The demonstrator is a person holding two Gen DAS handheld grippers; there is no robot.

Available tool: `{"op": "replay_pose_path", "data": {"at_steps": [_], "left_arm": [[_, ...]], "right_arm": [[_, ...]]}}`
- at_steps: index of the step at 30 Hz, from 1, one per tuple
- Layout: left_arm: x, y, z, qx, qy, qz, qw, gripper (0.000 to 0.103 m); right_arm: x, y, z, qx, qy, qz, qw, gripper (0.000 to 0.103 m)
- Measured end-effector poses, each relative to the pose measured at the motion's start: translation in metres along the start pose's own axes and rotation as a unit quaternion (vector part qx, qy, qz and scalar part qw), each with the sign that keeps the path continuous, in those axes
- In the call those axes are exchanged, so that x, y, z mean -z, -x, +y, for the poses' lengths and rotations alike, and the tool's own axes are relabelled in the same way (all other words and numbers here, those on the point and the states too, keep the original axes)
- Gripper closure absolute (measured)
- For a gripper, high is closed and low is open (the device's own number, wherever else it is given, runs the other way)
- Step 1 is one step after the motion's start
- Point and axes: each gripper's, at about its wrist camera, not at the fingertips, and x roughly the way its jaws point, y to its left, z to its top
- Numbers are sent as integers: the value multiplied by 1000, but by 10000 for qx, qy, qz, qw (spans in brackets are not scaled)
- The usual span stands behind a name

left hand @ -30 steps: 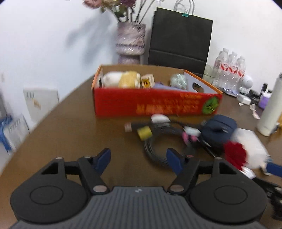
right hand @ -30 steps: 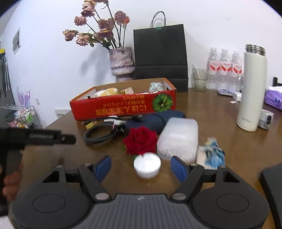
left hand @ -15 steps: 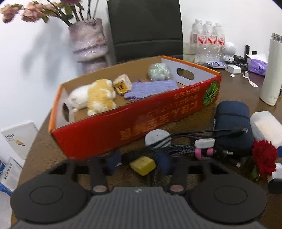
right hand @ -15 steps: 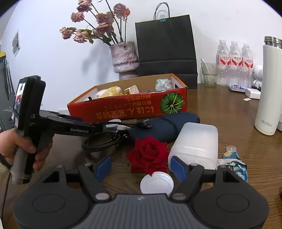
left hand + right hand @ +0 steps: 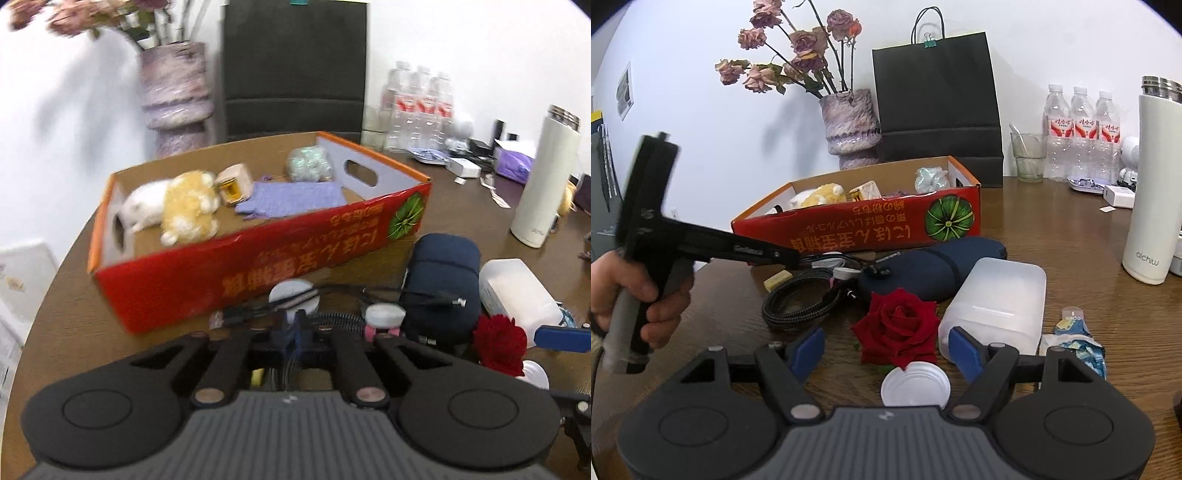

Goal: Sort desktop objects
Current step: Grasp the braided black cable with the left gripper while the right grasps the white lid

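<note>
In the left wrist view, the left gripper (image 5: 294, 329) was clenched, its blue pads together over the black cables (image 5: 332, 317) just before the red box (image 5: 258, 266); whether it pinched one was unclear. In the right wrist view, the right gripper (image 5: 888, 350) stood spread above the white lid (image 5: 915, 387), beside the red rose (image 5: 897, 325).

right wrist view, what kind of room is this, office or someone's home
Probably an office or meeting room: a large brown table against a plain white wall, a pack of water bottles, and a black paper bag. A home remains possible.
</note>
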Motion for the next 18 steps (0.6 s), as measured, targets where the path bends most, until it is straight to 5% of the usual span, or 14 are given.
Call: {"op": "replay_pose_path", "data": {"at_steps": [1, 3, 5, 8, 10, 14, 18], "left_arm": [[5, 3, 0, -20, 83, 59, 9999, 81], [15, 7, 2, 27, 362, 196, 9991, 40], [23, 4, 0, 127, 523, 305, 9981, 37], [27, -3, -2, -142, 677, 258, 9973, 48], [25, -4, -2, -286, 780, 242, 9962, 88], [35, 17, -4, -220, 910, 124, 9955, 90], [60, 55, -10, -541, 786, -4, 9954, 90]], "right_arm": [[0, 1, 0, 2, 7, -12, 10000, 29], [1, 3, 0, -3, 1, -4, 10000, 29], [2, 2, 0, 0, -12, 37, 10000, 29], [1, 0, 3, -28, 26, 68, 10000, 29], [-2, 4, 7, -76, 138, -49, 9999, 30], [-8, 13, 11, -75, 215, -239, 9995, 30], [-7, 20, 12, -175, 171, -213, 9995, 32]]}}
